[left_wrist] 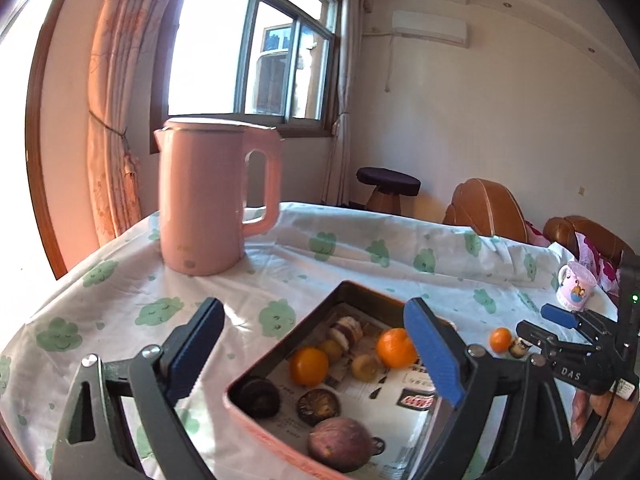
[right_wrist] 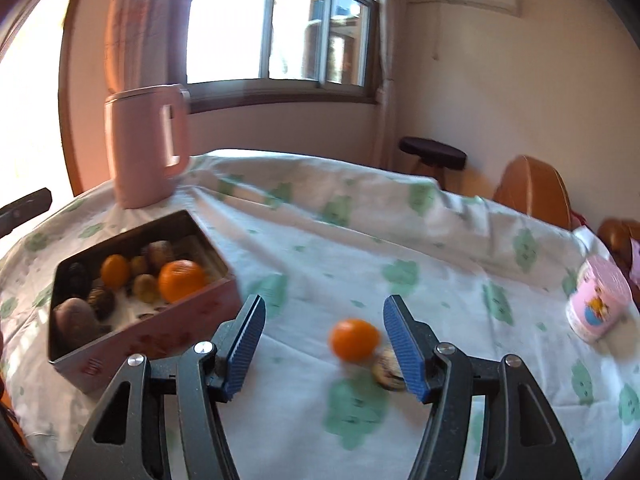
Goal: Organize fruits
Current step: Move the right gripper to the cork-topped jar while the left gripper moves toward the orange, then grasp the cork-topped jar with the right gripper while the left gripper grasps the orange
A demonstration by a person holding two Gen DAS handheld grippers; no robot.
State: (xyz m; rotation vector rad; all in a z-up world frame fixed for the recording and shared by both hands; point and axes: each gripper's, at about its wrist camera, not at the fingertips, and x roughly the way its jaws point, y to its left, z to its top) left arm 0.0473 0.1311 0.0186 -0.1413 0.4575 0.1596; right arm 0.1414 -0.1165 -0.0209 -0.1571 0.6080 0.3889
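Right tongs (right_wrist: 324, 344) spread, empty, framing loose orange (right_wrist: 354, 339) on desk (right_wrist: 320, 248). Centring advised before closure; small brown fruit (right_wrist: 387, 370) touching. Left tongs (left_wrist: 316, 344) apart above tin (left_wrist: 280, 344).

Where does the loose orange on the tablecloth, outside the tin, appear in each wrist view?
Left wrist view: loose orange sits at right, beyond the tin, near the right gripper.
Right wrist view: loose orange lies low centre, between the open fingers.
Shared landmark: pink kettle.
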